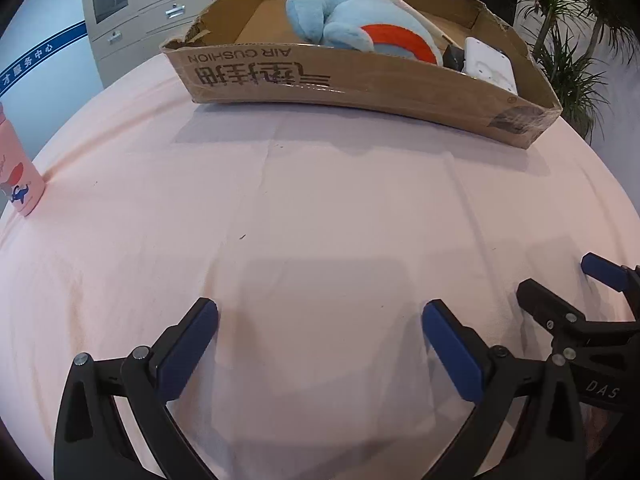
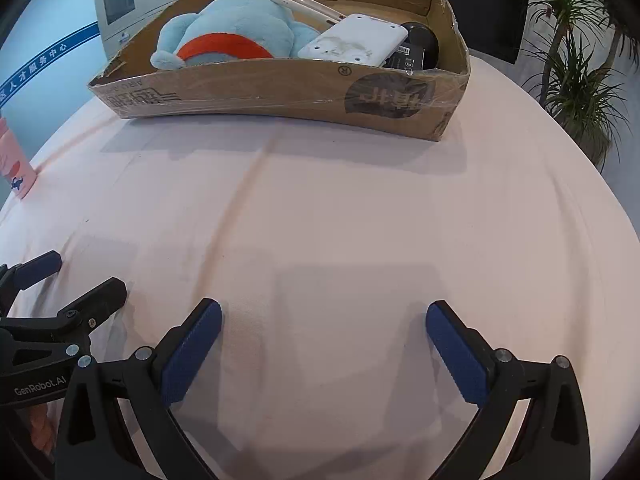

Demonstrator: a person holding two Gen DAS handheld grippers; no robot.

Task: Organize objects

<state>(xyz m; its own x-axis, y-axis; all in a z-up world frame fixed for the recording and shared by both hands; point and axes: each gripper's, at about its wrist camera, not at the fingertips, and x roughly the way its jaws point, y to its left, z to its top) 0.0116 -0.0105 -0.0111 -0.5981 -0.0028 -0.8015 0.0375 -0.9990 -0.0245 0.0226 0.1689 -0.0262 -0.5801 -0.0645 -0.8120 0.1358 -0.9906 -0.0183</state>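
Both my tools hang low over the pale pink tablecloth (image 1: 320, 208), each spread wide and holding nothing: my left gripper (image 1: 320, 316) and my right gripper (image 2: 324, 316) side by side, close enough that each shows in the other's view.

At twelve o'clock sits the shallow brown cardboard box (image 2: 280, 92), already carrying the light blue plush toy with an orange band (image 2: 236, 28), a flat white rounded-corner device (image 2: 356, 42), a slim white stick-like item (image 2: 304, 4) and a black gadget (image 2: 420, 50). The one thing outside it is the pink printed bottle (image 1: 18, 172), standing upright at nine o'clock near the table's left edge.

I judge that bottle to be what remains. It is tall and stands by the rim, so a sideways nudge from a finger could tip it off. The cloth is creased and may drag under it. The box is crowded on its right side; dropping the bottle there could knock the white device, which leans against the front wall.
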